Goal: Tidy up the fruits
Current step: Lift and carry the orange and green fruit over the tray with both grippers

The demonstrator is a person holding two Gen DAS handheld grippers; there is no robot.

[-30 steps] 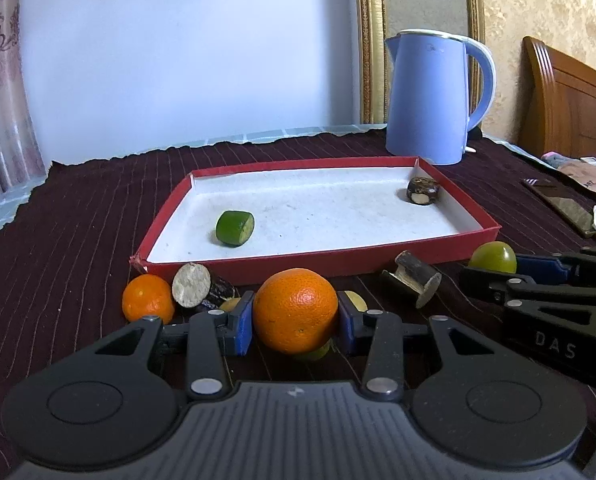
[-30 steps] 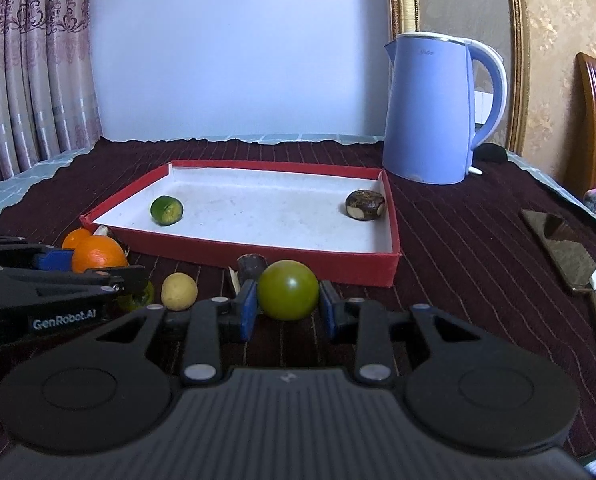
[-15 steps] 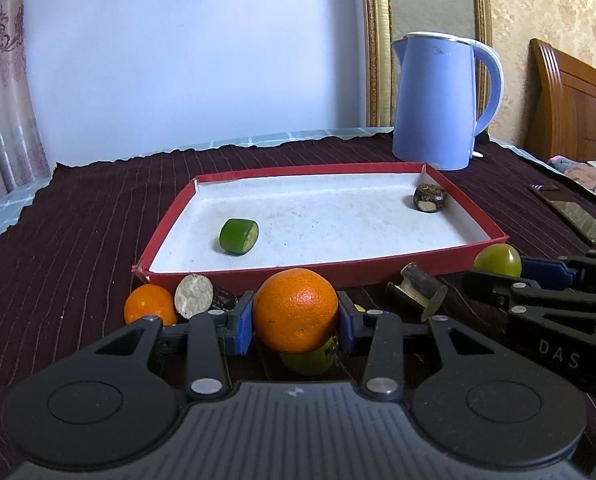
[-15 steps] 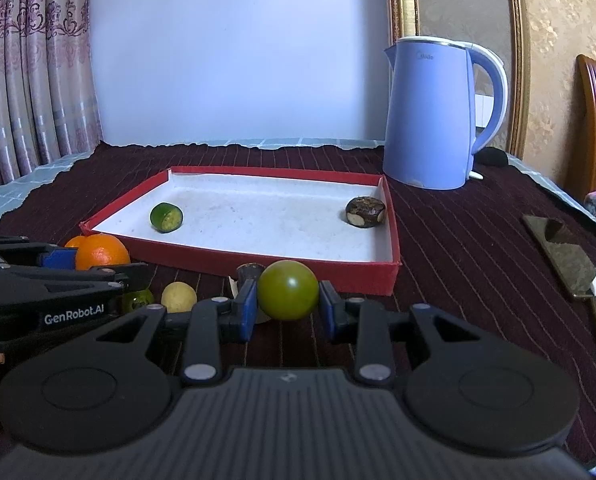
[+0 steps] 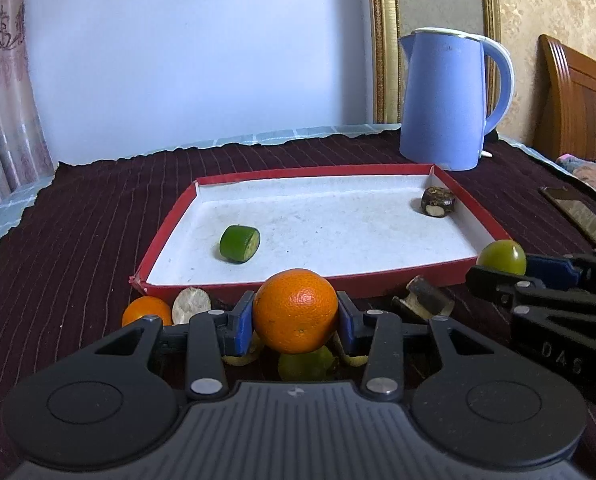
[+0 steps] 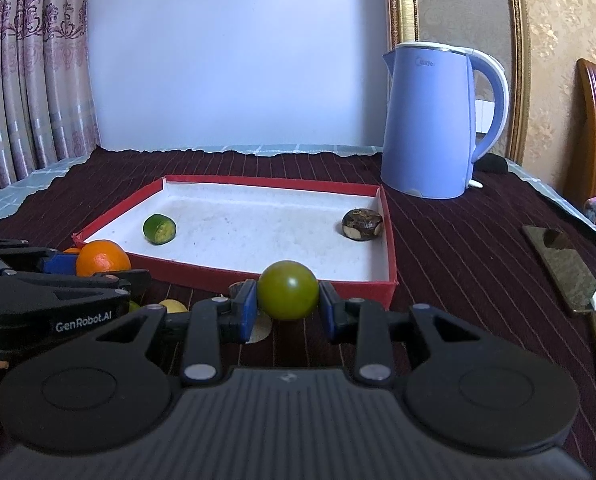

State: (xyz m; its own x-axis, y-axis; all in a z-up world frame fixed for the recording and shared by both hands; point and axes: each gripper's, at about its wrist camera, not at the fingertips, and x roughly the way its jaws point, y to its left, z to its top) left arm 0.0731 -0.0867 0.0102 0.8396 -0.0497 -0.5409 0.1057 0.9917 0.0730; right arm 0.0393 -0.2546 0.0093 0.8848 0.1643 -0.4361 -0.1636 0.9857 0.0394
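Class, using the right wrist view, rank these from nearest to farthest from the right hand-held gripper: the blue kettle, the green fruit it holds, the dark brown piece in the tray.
1. Green fruit, between the right hand-held gripper fingers.
2. Dark brown piece, tray's far right corner.
3. Blue kettle, behind the tray, right.

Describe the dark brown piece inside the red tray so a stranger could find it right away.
Start at the blue kettle at the back of the dark cloth, then drop to the red tray in front of it. In the tray's corner nearest the kettle lies a dark brown chunk with pale cut patches; the tray's only other item is a green cut fruit.
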